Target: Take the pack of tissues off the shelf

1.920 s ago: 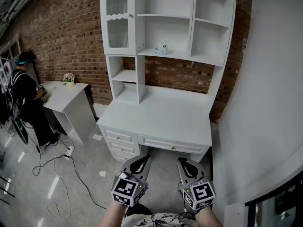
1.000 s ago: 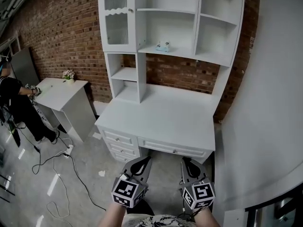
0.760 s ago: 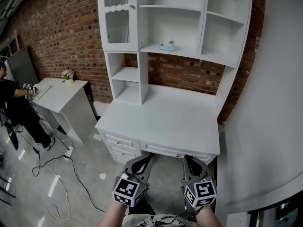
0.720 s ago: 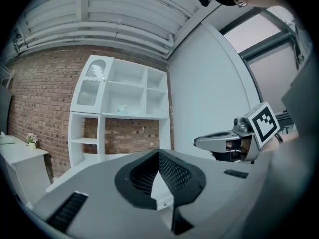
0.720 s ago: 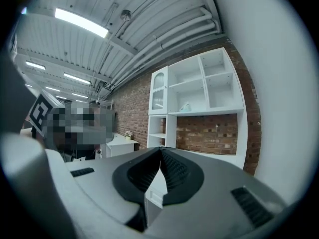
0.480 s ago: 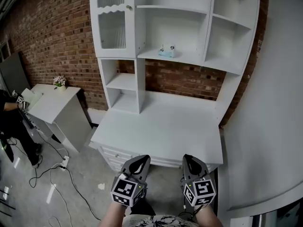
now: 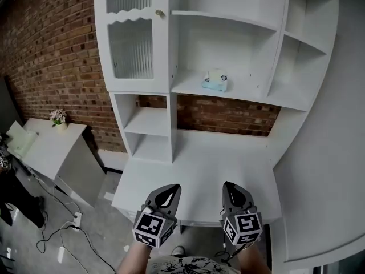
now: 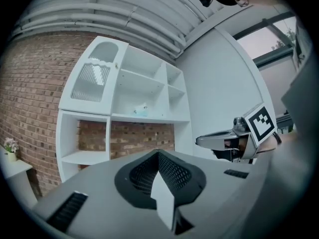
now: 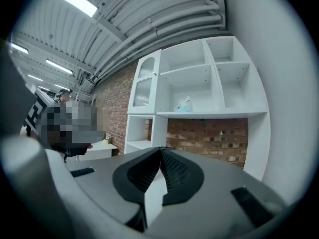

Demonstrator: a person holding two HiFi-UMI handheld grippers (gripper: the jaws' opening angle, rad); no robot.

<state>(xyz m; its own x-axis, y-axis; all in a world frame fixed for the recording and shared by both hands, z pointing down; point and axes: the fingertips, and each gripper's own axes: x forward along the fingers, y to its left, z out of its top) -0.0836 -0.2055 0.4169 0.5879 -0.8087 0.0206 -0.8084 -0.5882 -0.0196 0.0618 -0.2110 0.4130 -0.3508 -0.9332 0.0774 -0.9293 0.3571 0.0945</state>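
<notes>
A pale blue pack of tissues [image 7: 215, 81] lies on the middle shelf of the white hutch [image 7: 228, 90], right of the glass-door cabinet. It also shows small in the left gripper view as the tissue pack [image 8: 141, 110] and in the right gripper view as the tissue pack [image 9: 184, 105]. My left gripper [image 7: 169, 190] and right gripper [image 7: 230, 186] hang side by side over the desk's front edge, well below and short of the pack. Both are shut with nothing in them.
The white desk top [image 7: 199, 170] spreads under the hutch, against a brick wall [image 7: 51, 56]. A glass-door cabinet [image 7: 132, 39] fills the hutch's upper left. A small white side table [image 7: 40, 147] with a flower pot [image 7: 57, 120] stands left. Cables lie on the floor [image 7: 63, 233].
The head view has drawn nearer to the desk and hutch; the shelf with the tissue pack looms larger and nearer the frame's middle. Both grippers now hang over the desk's front edge, still shut.
</notes>
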